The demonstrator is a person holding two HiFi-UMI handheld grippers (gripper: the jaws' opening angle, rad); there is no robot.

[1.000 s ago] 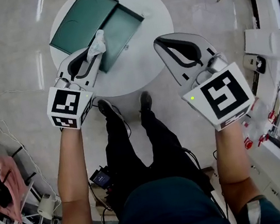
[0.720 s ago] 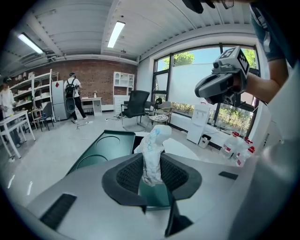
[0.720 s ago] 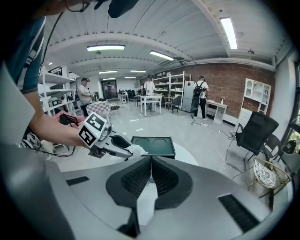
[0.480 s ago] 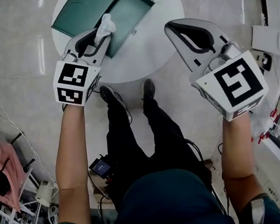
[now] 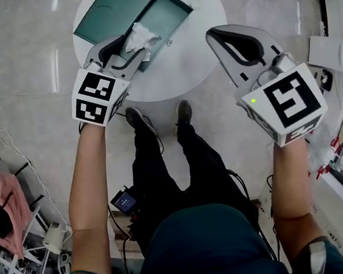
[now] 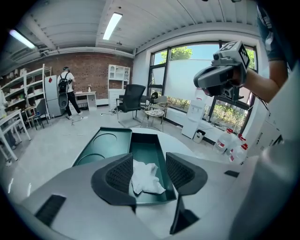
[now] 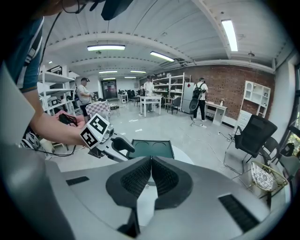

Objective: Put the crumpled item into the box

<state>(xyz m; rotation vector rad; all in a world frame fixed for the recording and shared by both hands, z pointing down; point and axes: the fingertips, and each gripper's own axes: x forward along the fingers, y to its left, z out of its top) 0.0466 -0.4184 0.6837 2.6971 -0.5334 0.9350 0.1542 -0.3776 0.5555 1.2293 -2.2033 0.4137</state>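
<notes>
1. The left claw point(image 6: 149, 171) hangs over the near end of the green box point(image 6: 146, 149), jaws wide and opening. That suits a drop into the tray rather than a carry.
2. The crumpled item point(image 6: 146, 177) lies between those jaws on the box floor, toward the tray's 6 o'clock end. It brushes the left pad at most and looks released.
3. The box sits toward 11 o'clock on the round desk point(image 5: 202, 45), with its lid point(image 5: 115, 9) flat beside it, leaving the tray open.
4. The right claw point(image 7: 151, 168) is closed on nothing and held off toward 3 o'clock, clear of the box.
5. Judgement: placement looks essentially complete.
</notes>
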